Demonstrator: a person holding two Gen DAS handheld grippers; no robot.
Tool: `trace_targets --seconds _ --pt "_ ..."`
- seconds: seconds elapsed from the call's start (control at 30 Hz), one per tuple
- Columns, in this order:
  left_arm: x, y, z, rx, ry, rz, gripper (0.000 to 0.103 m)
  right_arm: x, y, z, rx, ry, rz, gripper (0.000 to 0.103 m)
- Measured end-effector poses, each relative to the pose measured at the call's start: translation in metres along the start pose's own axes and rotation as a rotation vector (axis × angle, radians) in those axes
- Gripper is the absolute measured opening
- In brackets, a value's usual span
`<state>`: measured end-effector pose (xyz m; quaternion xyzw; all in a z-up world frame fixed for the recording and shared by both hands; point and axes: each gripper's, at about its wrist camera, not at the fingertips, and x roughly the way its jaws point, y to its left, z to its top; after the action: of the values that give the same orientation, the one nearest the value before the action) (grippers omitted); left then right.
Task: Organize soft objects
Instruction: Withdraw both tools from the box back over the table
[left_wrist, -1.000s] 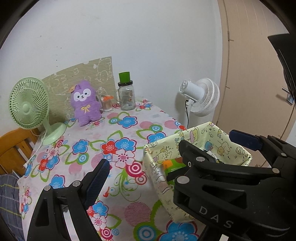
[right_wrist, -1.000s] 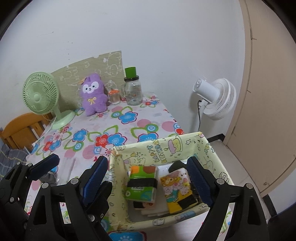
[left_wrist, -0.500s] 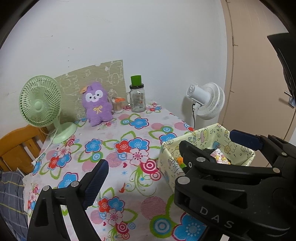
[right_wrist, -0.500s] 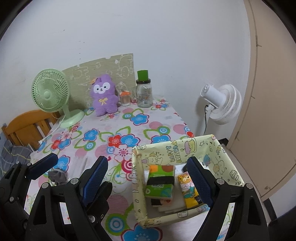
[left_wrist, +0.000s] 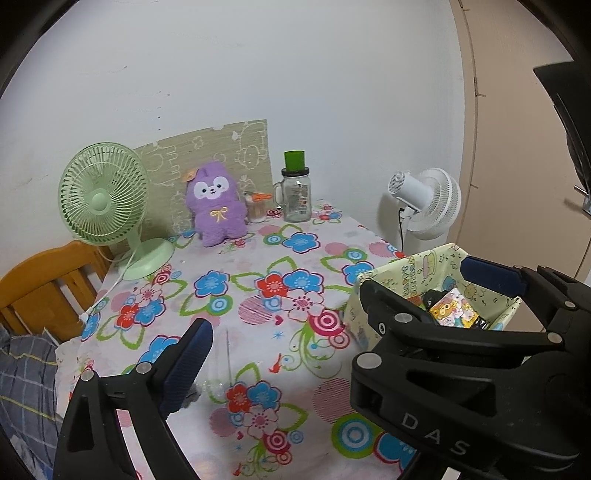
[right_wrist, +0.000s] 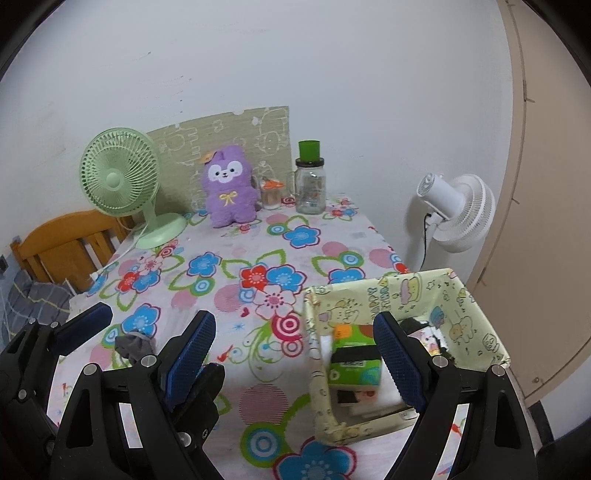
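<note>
So over that last second we'd pulled both grippers back from the table (right_wrist: 258, 236): the yellow cartoon-print fabric box (right_wrist: 469, 317) sat further off and lower in frame than a second earlier, and far more of the flowered cloth showed. The left gripper (left_wrist: 332, 317) had just been opening its jaws wider, nothing between them. The right gripper (right_wrist: 295, 354) hung wide open too, and empty. Our read was that one drop-off was done and we were backing off to pick the next soft thing.

The views split the info nicely. From the right wrist we could see into the box: a green tissue pack (right_wrist: 354, 365) with a dark band lay inside, more stuff under it, a bit blurry. It also caught a small grey bundle of cloth (right_wrist: 133, 345) on the near left part of the table, just beside the left gripper's fingers. The left wrist missed most of that bundle but showed a bear-print pack (left_wrist: 452, 314) in the box. The purple plush (left_wrist: 216, 206) stood at the back by the wall in both views, well apart from the box, so it looked not yet sorted.
</note>
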<state>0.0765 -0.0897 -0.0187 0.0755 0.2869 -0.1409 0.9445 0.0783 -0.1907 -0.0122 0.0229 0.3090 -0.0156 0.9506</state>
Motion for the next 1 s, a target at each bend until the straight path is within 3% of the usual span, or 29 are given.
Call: trace_targets --seconds 0.53,0.67,1.0 --pt "0.001 0.030 -0.016 -0.024 0.025 0.043 0.101 0.014 0.035 -0.011 -0.039 0.014 0.053 0.089" --pt "0.003 0.039 -0.021 -0.038 0.033 0.051 0.101 0.019 0.043 -0.014 -0.042 0.013 0.049 0.096" --pt "0.013 0.062 -0.032 -0.083 0.062 0.069 0.102 0.039 0.063 -0.020 -0.049 0.033 0.091 0.096"
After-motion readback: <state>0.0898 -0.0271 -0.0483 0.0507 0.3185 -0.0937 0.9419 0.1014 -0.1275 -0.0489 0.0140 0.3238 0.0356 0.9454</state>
